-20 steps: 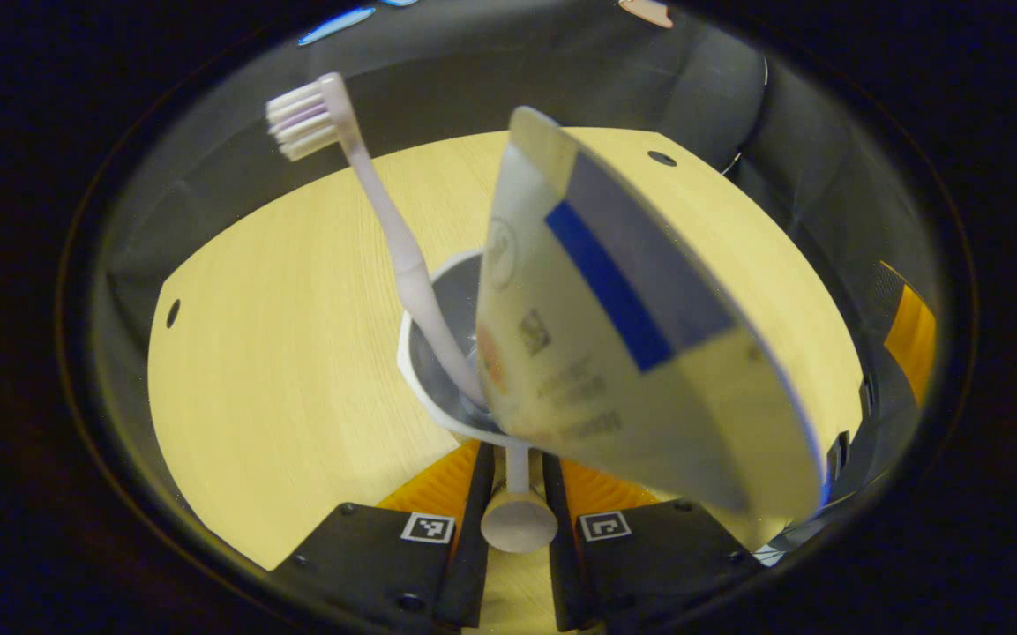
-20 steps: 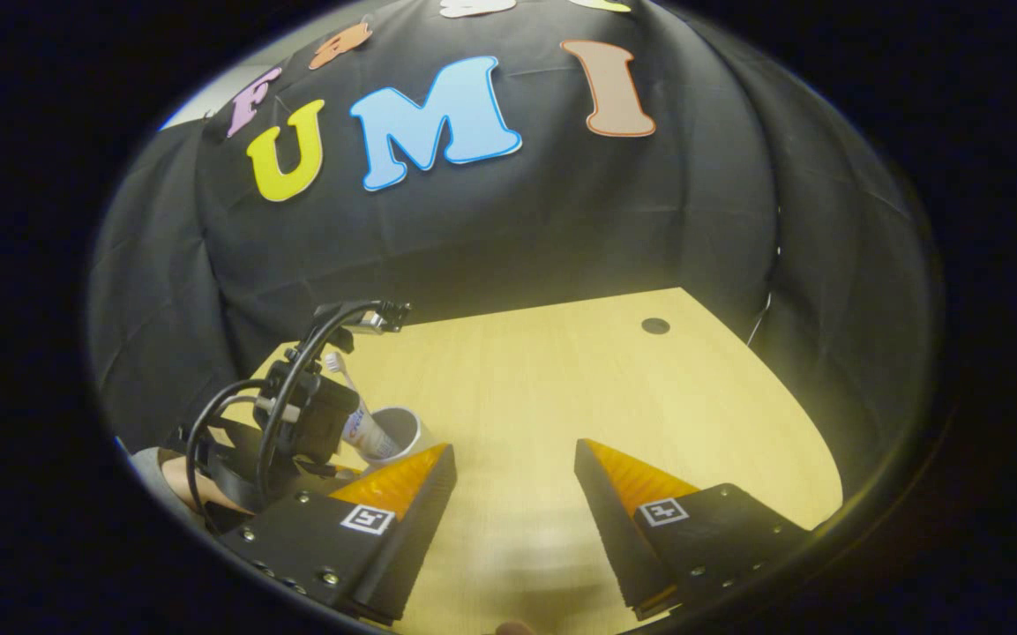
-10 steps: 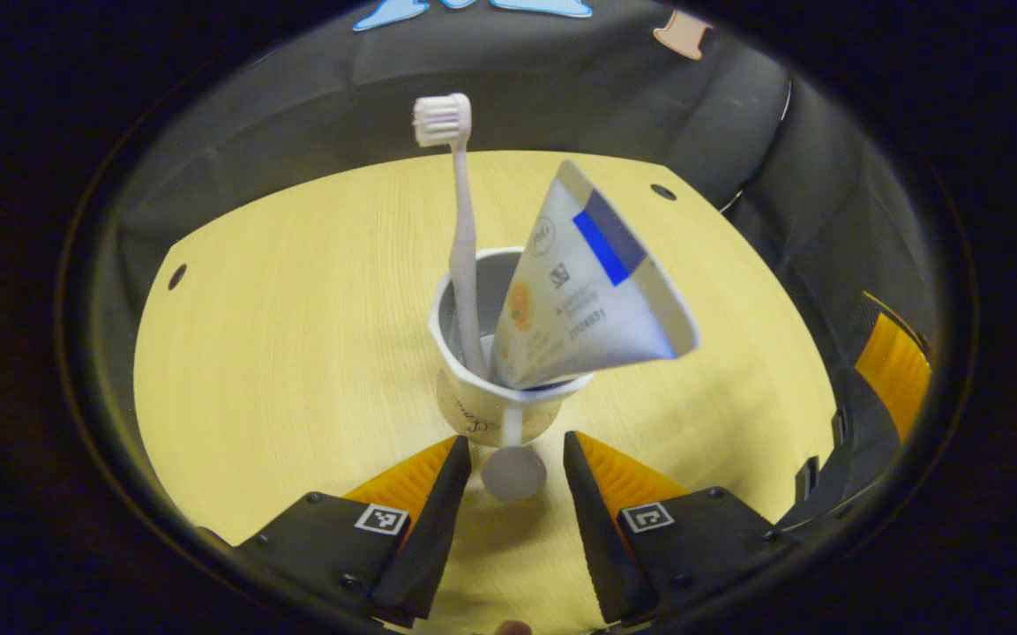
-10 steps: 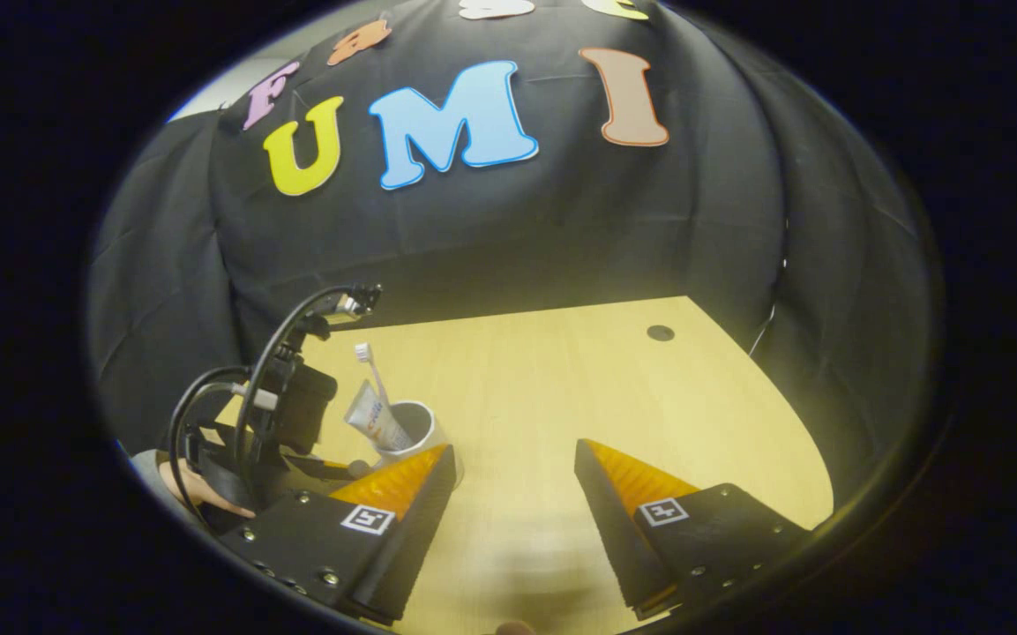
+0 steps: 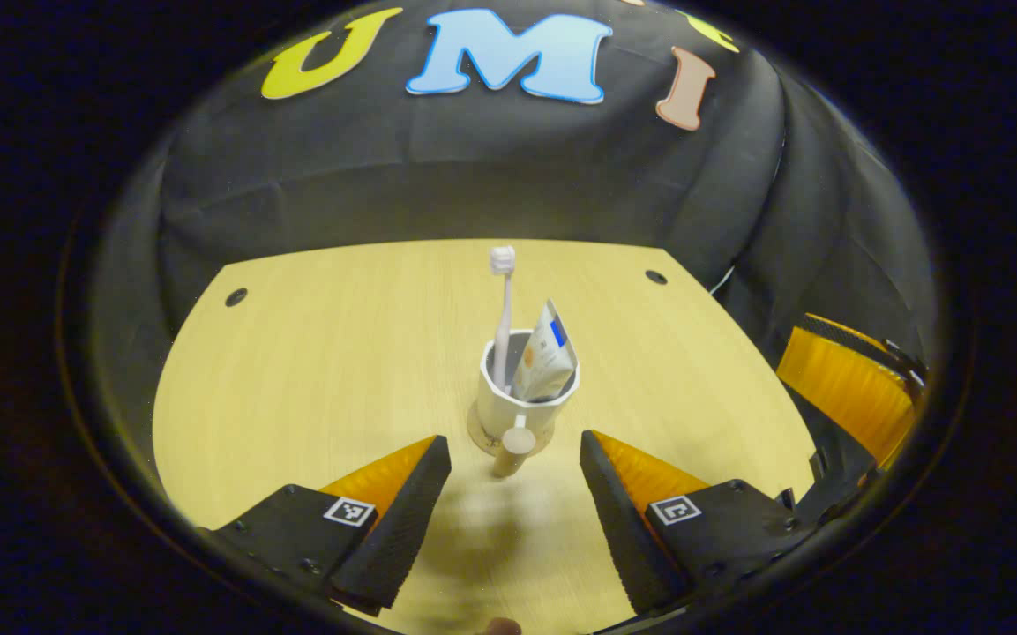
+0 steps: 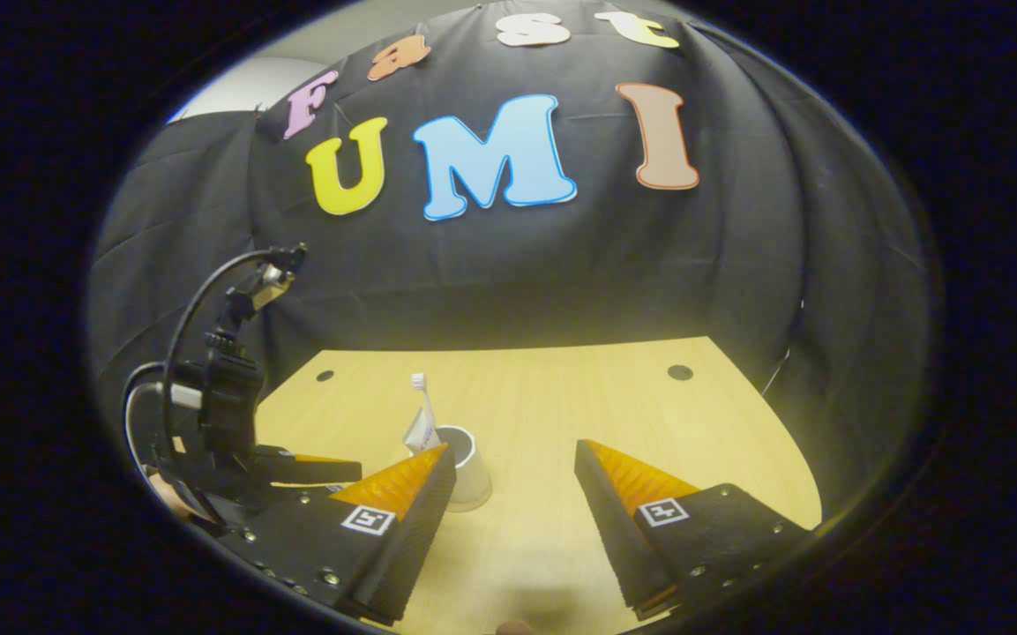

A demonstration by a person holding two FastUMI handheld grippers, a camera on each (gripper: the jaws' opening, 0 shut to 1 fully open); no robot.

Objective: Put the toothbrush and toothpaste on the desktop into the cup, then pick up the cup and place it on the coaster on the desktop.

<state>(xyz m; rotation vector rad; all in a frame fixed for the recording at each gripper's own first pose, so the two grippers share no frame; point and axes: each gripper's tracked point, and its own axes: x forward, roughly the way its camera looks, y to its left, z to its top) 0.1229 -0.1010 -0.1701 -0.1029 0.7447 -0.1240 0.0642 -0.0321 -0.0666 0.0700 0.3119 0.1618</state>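
Left gripper (image 5: 515, 467) hangs with its fingers spread wide, empty, just short of the cup (image 5: 526, 399). That white cup stands upright on a round coaster (image 5: 477, 434) in the middle of the wooden surface (image 5: 314, 353), its handle turned toward the gripper. Inside it, the toothbrush (image 5: 503, 309) stands nearly straight with bristles up, and the toothpaste (image 5: 545, 357) leans against the rim beside it. Right gripper (image 6: 512, 481) is likewise spread wide and empty above the near edge of the surface; from its view the cup (image 6: 466, 472) sits just behind its left-hand finger, with the left gripper (image 6: 314, 466) farther left.
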